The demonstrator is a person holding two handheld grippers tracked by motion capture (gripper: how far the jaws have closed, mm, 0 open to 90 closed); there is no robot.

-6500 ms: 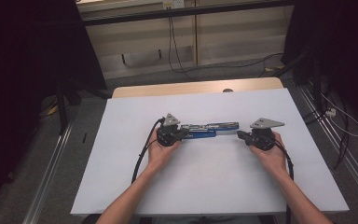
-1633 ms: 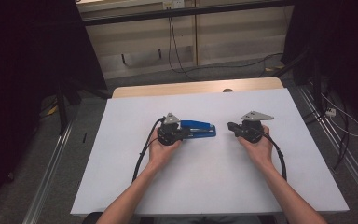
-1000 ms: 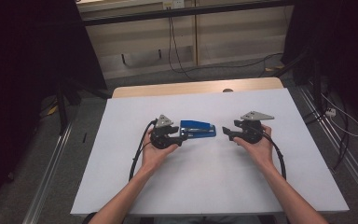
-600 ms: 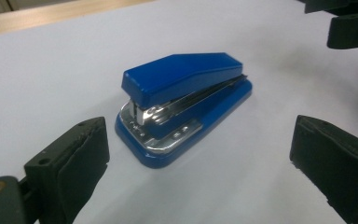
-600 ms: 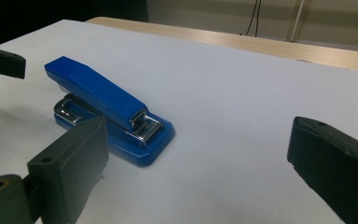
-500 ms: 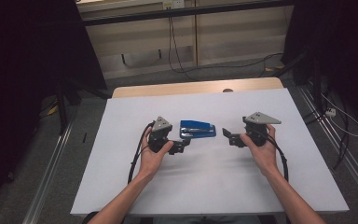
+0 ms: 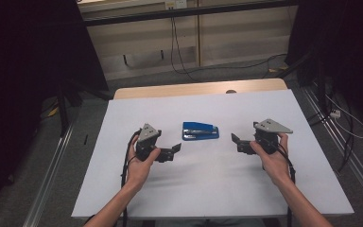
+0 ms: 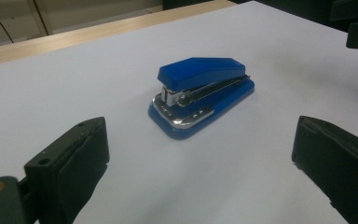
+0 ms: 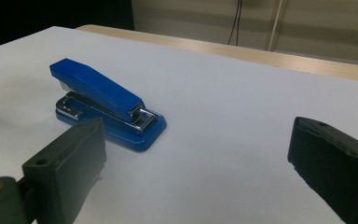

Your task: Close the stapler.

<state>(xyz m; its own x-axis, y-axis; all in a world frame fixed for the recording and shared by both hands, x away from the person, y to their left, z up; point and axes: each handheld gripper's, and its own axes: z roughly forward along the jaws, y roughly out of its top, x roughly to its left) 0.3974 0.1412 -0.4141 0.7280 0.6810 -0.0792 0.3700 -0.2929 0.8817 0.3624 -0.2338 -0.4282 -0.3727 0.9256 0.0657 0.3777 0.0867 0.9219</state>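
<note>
**A:** So, quick check on this one: the blue stapler (image 7: 200, 131) now sits alone on the white desk cover (image 7: 217, 189), closed up, roughly midway between the left and right edges and a bit nearer the far edge than the near one. 6.5 s ago it is swung out long and flat with both grippers on its ends; 1.6 s ago it is already folded and the left one has it.

**B:** Yeah, and the big change is the let-go. The left gripper (image 7: 176, 150) has its jaws spread wide, they have just been opening, and nothing sits between them. In the left gripper view the stapler (image 8: 200, 95) lies well ahead of the 2 black jaws, clear of both.

**A:** Same for the right gripper (image 7: 234, 141)?

**B:** Pretty much. Its jaws have just been opening too and stand wide with only bare cover between them. In the right gripper view the stapler (image 9: 107, 105) is off to the left, its base partly behind the left jaw in the picture, but I see no contact.

**A:** Both hands look pulled back toward the near edge compared with 1 s ago, 1 on each side of the stapler.

**B:** Right. My read: the folding shut is done and this is the release and retreat. Nothing looks left to do except clearing away.
</note>
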